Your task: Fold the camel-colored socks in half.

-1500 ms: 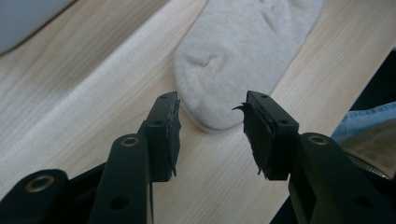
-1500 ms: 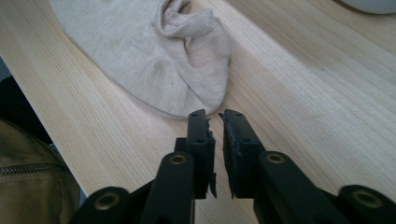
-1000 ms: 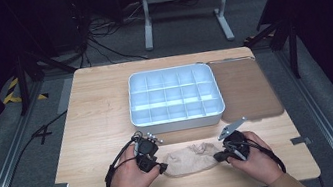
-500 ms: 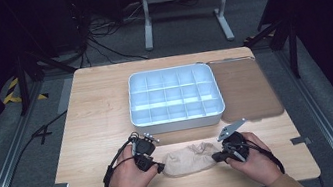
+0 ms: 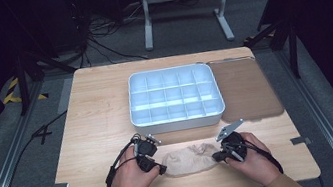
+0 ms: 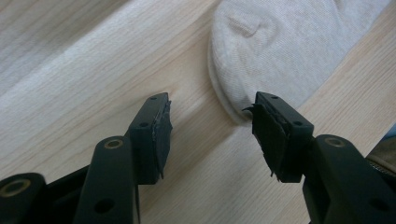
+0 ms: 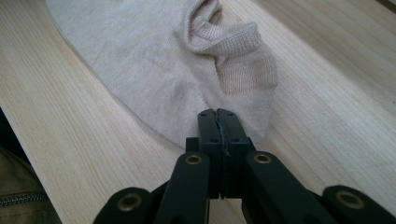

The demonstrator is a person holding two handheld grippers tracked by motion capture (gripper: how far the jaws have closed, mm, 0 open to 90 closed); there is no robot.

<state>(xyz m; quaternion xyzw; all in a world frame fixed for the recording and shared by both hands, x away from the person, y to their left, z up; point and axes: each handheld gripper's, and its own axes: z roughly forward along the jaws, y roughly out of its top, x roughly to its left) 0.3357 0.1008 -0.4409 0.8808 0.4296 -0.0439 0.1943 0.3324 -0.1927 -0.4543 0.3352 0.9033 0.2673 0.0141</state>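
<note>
A beige ankle sock (image 5: 187,160) lies flat on the wooden table near its front edge, between the two hands. My left gripper (image 5: 161,167) is at the sock's toe end, low over the wood. Its jaws have just been opening and now stand apart (image 6: 210,121). The sock's rounded toe (image 6: 280,42) reaches the inner edge of one jaw, and only bare wood lies between the pads. My right gripper (image 5: 215,156) is at the cuff end. Its jaws are pressed together (image 7: 217,116) with the tips over the sock's edge (image 7: 154,60). I cannot tell whether fabric is pinched.
A white compartment tray (image 5: 177,119) stands in the middle of the table behind the sock. A brown mat (image 5: 247,88) lies to its right. Bare wood stretches to the left of the tray. Cables and a metal stand sit on the floor beyond.
The left hand has shifted slightly at the sock's toe end. The right hand and the sock have stayed in place.
</note>
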